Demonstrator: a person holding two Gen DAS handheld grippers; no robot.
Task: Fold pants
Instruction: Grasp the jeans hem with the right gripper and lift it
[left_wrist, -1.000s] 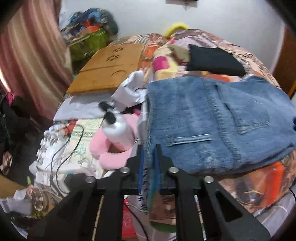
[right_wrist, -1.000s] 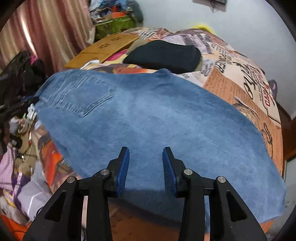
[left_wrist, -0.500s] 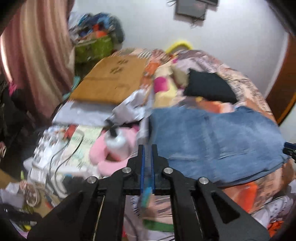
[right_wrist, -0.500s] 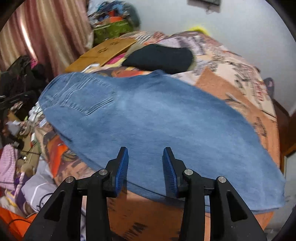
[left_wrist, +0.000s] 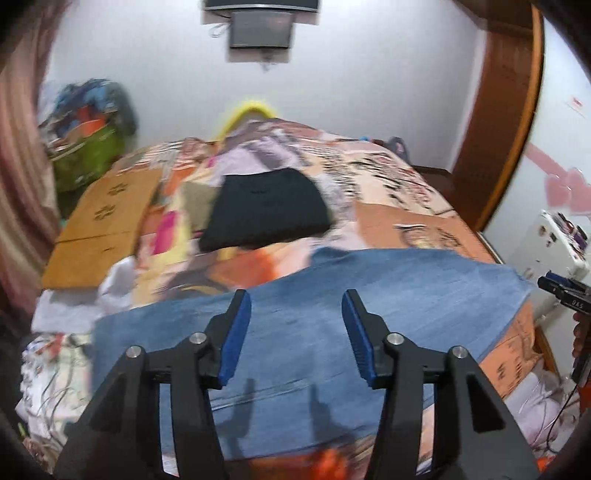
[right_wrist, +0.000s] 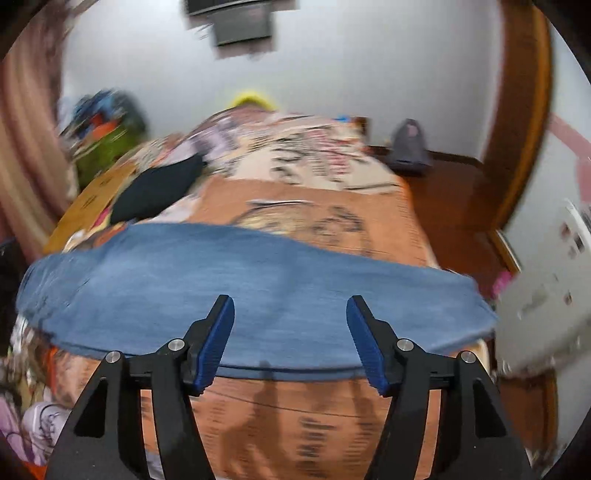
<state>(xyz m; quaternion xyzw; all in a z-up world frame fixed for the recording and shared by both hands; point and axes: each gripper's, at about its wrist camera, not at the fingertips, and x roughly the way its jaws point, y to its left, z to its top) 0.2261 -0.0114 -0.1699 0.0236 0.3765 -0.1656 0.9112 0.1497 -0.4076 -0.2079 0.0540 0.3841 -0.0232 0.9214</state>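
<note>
The blue jeans (left_wrist: 369, 295) lie folded in a wide band across the patterned bed, and no gripper touches them. My left gripper (left_wrist: 295, 299) hovers over their near edge, its jaws opening with nothing between the blue pads. My right gripper (right_wrist: 289, 301) hangs above the jeans (right_wrist: 258, 288) near the front hem. Its jaws are also opening and hold nothing. A tip of the right gripper (left_wrist: 554, 286) shows at the right edge of the left wrist view, beside the jeans' right end. Both views are motion-blurred.
A folded black garment (left_wrist: 266, 210) lies on the bedspread (left_wrist: 406, 184) beyond the jeans. A wooden board (left_wrist: 107, 221) and a green bag (left_wrist: 92, 147) sit at the left, with cables and clutter (left_wrist: 48, 369) below. A white cabinet (left_wrist: 554, 240) stands at the right.
My left gripper, shut at the jeans' left edge, has opened, risen and swung right over the jeans. My right gripper has widened and drawn back toward the front hem.
</note>
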